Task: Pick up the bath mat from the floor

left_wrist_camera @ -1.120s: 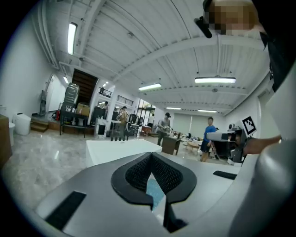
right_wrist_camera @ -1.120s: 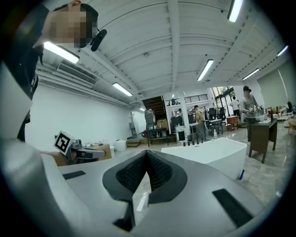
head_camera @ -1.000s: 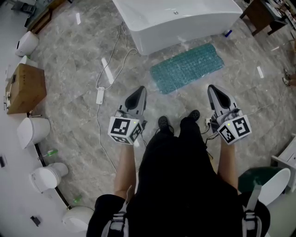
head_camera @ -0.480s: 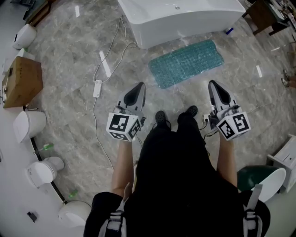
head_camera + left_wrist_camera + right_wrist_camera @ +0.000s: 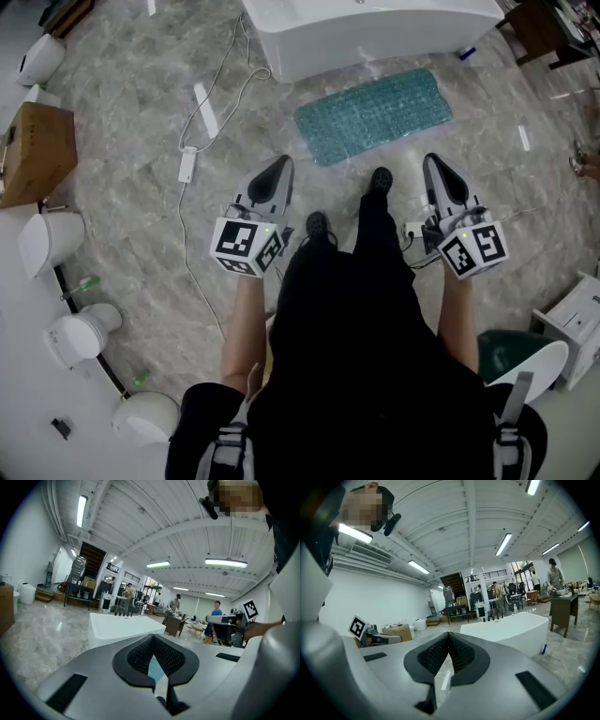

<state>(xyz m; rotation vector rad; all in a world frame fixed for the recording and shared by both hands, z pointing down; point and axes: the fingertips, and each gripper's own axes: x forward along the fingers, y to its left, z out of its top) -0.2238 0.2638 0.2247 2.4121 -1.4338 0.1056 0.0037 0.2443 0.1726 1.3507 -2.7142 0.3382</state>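
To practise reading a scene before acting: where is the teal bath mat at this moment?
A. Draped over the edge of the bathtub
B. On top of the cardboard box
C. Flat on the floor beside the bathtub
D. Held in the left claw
C: the head view shows the bath mat spread flat on the floor, just in front of the white bathtub.

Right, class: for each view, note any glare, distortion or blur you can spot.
Head view: white streaks of glare on the glossy floor, and straight lines bow toward the edges. Left gripper view: fisheye circle with black corners, ceiling lights overexposed. Right gripper view: the same fisheye bending and dark rim.
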